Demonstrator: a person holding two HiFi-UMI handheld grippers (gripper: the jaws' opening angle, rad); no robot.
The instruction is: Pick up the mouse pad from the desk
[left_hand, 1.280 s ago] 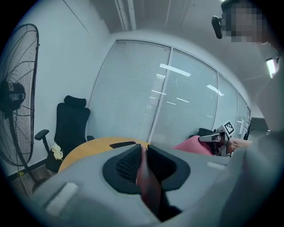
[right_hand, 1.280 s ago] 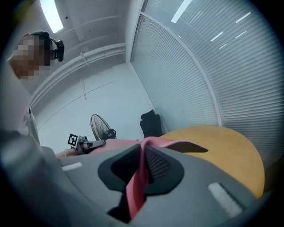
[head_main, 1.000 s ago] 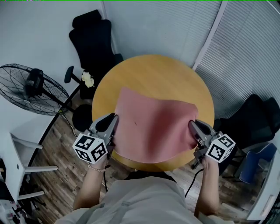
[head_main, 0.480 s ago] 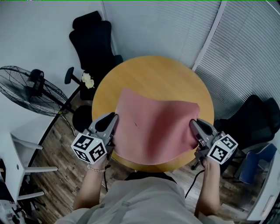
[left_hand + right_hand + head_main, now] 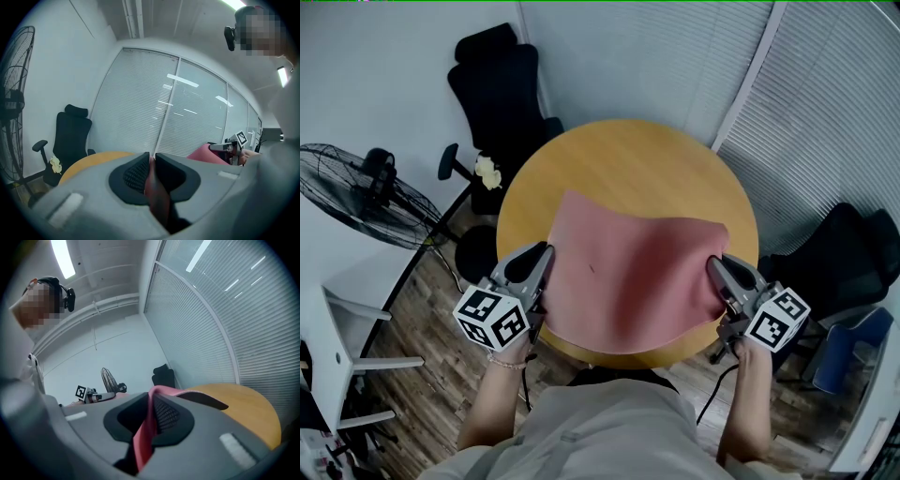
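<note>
A pink mouse pad (image 5: pixel 628 281) hangs stretched above the round wooden desk (image 5: pixel 628 159), sagging slightly in its middle. My left gripper (image 5: pixel 546 255) is shut on the pad's left edge, and my right gripper (image 5: pixel 712 267) is shut on its right edge. In the left gripper view the pad's edge (image 5: pixel 154 187) is pinched between the black pads (image 5: pixel 136 174). In the right gripper view the pink edge (image 5: pixel 147 425) runs between the pads (image 5: pixel 165 416), with the desk (image 5: pixel 243 404) beyond.
A black office chair (image 5: pixel 502 89) stands behind the desk at the left, with a standing fan (image 5: pixel 366 192) farther left. Another dark chair (image 5: pixel 844 253) sits at the right. Window blinds (image 5: pixel 787 84) line the back. A white table (image 5: pixel 328 347) is at the lower left.
The right gripper has shifted a little outward and down with the pad's edge. The left gripper has not moved.
</note>
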